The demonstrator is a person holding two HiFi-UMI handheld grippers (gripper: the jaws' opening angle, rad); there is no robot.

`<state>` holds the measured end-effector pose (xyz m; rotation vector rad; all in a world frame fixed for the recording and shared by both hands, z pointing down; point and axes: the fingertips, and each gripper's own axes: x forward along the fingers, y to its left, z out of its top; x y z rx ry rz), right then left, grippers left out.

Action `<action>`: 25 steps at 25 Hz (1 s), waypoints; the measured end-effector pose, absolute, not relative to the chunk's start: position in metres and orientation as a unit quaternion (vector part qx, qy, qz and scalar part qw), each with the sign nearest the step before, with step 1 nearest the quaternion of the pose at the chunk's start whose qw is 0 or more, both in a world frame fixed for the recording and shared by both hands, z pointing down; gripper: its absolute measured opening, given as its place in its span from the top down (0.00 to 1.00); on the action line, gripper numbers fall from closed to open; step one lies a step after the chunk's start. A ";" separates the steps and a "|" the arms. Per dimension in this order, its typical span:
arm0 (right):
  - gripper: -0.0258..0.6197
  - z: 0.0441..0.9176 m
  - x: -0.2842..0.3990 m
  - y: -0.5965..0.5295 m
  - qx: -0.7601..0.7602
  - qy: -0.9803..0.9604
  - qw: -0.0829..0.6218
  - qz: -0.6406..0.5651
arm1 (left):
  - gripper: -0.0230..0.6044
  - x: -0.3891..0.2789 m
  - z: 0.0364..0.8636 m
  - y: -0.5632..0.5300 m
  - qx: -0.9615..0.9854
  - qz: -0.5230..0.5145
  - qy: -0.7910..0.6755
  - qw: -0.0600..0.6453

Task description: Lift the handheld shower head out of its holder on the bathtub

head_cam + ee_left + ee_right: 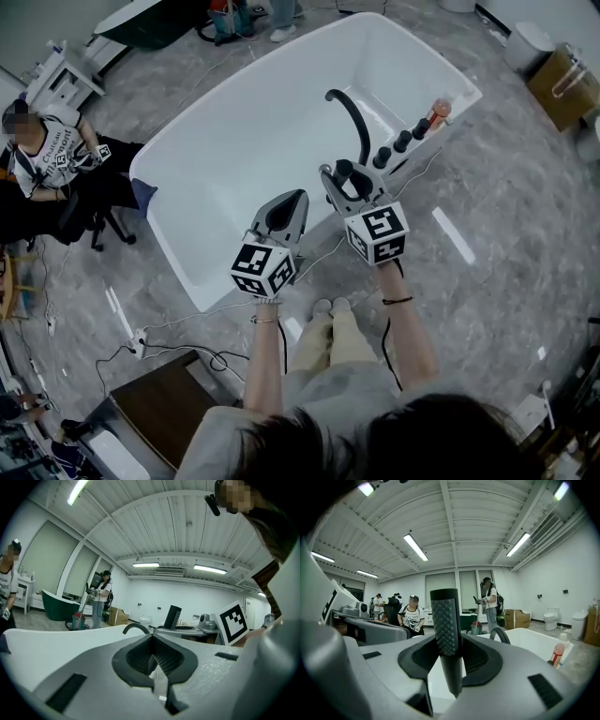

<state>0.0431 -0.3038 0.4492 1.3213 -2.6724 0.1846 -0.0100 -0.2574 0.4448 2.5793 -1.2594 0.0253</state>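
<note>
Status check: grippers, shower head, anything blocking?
Right gripper shut on shower head, upright, its lower end hanging free. Left gripper shut, empty. Black spout ahead, not touching.

Left gripper [300, 195] sat just left of right gripper [339, 180], both above bathtub's [234, 131] near rim. Shower head [446, 625] upright between right jaws. Spout [354, 117], knobs [403, 141], bottle [439, 111] on deck beyond.
</note>
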 end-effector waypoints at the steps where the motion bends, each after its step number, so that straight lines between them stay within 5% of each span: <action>1: 0.75 0.443 0.041 -0.301 0.440 -0.893 0.076 0.060 | 0.96 -0.012 0.437 -0.255 0.891 0.007 -0.434 0.131; 25: 0.75 0.341 0.028 -0.233 0.437 -0.898 0.034 0.033 | 0.96 -0.029 0.344 -0.190 0.910 -0.025 -0.407 0.069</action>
